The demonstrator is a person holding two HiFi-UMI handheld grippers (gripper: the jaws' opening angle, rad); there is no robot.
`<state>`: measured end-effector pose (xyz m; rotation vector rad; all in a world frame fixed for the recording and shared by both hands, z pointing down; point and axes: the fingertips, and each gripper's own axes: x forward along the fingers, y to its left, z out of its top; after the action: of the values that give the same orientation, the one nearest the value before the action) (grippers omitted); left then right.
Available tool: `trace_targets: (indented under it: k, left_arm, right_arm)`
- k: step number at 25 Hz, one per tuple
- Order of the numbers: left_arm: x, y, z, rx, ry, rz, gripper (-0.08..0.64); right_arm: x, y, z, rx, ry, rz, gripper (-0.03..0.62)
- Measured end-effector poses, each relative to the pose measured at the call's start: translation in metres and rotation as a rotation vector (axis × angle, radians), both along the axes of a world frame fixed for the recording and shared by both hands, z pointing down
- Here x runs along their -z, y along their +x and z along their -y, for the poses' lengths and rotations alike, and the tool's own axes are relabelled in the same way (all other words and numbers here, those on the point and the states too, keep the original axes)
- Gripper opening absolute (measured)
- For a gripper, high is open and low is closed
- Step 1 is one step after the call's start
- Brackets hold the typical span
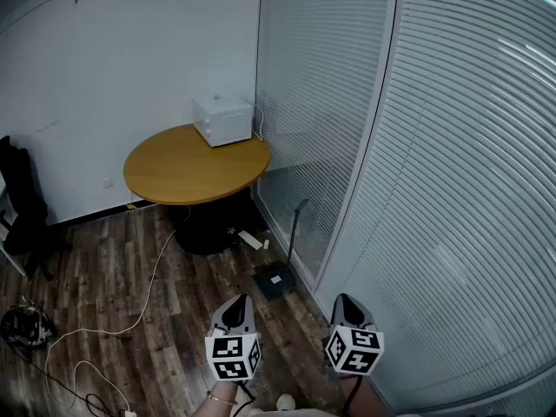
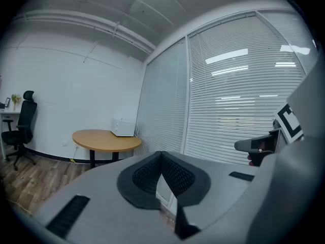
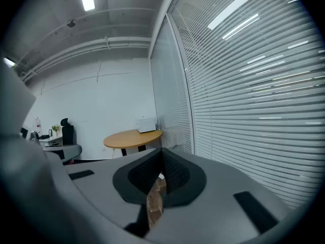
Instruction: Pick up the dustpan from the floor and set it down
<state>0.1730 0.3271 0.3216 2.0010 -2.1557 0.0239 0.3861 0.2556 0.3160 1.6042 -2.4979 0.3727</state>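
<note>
Left gripper (image 1: 235, 306) and right gripper (image 1: 347, 305) are hovering closed, empty. The long-handled dustpan (image 1: 274, 281) at the floor's edge is looking light and rigid, best taken by its upright handle (image 1: 294, 231).

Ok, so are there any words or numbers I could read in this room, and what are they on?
No words or numbers can be read anywhere.
Cubes on the left gripper and right gripper: black-and-white square patterns only, no letters.
Dustpan: a small white patch, too small to read.
White microwave: no print can be made out.
</note>
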Motion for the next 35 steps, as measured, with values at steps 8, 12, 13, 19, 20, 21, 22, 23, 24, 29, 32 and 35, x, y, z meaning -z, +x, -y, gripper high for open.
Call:
trace_targets:
  k: [8,12,13,19,20,21,22,23,24,29,32,35]
  left_arm:
    - [0.002,-0.012,-0.011,-0.003,-0.006,-0.012,0.017]
    - [0.003,-0.016,-0.018,-0.015,-0.009,-0.006,0.017]
    - [0.0,-0.018,-0.019,-0.014,-0.012,-0.006,0.017]
    - [-0.015,-0.029,-0.019,-0.008,-0.052,-0.002,0.017]
    - [-0.017,-0.032,-0.016,-0.003,-0.058,0.001,0.017]
    - [-0.019,-0.037,-0.012,0.004,-0.062,0.002,0.017]
    - [-0.021,-0.042,-0.008,0.01,-0.064,0.003,0.017]
    - [-0.023,-0.046,-0.003,0.015,-0.064,0.004,0.017]
    - [-0.024,-0.052,0.001,0.019,-0.063,0.006,0.017]
    - [-0.024,-0.082,0.035,0.061,-0.044,0.005,0.017]
    - [-0.02,-0.097,0.063,0.085,-0.032,0.004,0.017]
    - [-0.017,-0.112,0.087,0.103,-0.027,0.004,0.017]
  right_arm:
    - [0.002,-0.015,-0.011,0.008,-0.018,0.014,0.032]
    - [0.002,-0.017,-0.014,-0.01,-0.029,0.017,0.032]
    - [0.0,-0.019,-0.015,-0.011,-0.033,0.016,0.032]
    - [-0.017,-0.031,-0.008,-0.009,-0.081,0.019,0.032]
    - [-0.019,-0.034,-0.002,-0.006,-0.086,0.021,0.032]
    - [-0.021,-0.039,0.003,-0.002,-0.089,0.024,0.032]
    - [-0.024,-0.045,0.009,0.004,-0.091,0.026,0.032]
    - [-0.026,-0.051,0.014,0.009,-0.093,0.027,0.032]
    - [-0.029,-0.057,0.02,0.015,-0.094,0.026,0.032]
    - [-0.029,-0.096,0.062,0.066,-0.078,0.019,0.032]
    - [-0.025,-0.115,0.094,0.091,-0.068,0.02,0.032]
    - [-0.022,-0.131,0.122,0.111,-0.064,0.016,0.032]
